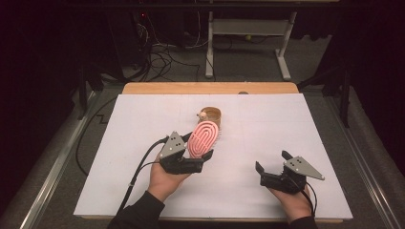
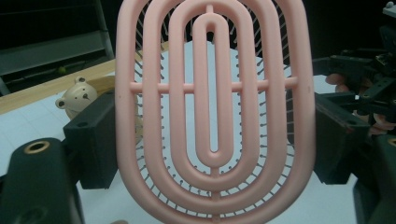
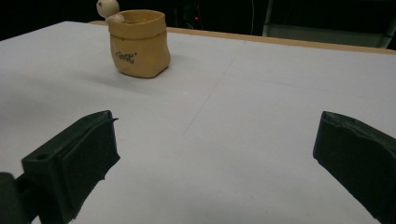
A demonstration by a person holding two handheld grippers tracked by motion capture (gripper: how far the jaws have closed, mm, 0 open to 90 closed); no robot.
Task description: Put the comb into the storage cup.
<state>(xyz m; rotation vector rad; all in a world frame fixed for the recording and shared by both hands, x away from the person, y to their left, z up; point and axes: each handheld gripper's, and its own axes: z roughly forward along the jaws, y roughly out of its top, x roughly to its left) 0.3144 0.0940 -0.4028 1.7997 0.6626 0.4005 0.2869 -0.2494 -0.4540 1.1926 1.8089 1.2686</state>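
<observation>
A pink oval hairbrush (image 1: pixel 203 138) with concentric ribs is held upright above the white table, and my left gripper (image 1: pixel 193 150) is shut on it. In the left gripper view the brush (image 2: pixel 212 112) stands between the two black jaws, its bristles pointing away. Behind it sits a tan pot with a small bear figure (image 1: pixel 210 115) on its rim; the bear (image 2: pixel 77 98) peeks out at the left. My right gripper (image 1: pixel 272 162) hovers low over the table at the right, open and empty. The pot (image 3: pixel 138 43) is seen far off at upper left.
A white sheet (image 1: pixel 286 124) covers the table, with a wooden edge (image 1: pixel 210 88) at the back. Cables trail from both grippers. A grey desk frame (image 1: pixel 248 43) and wires stand on the floor beyond the table.
</observation>
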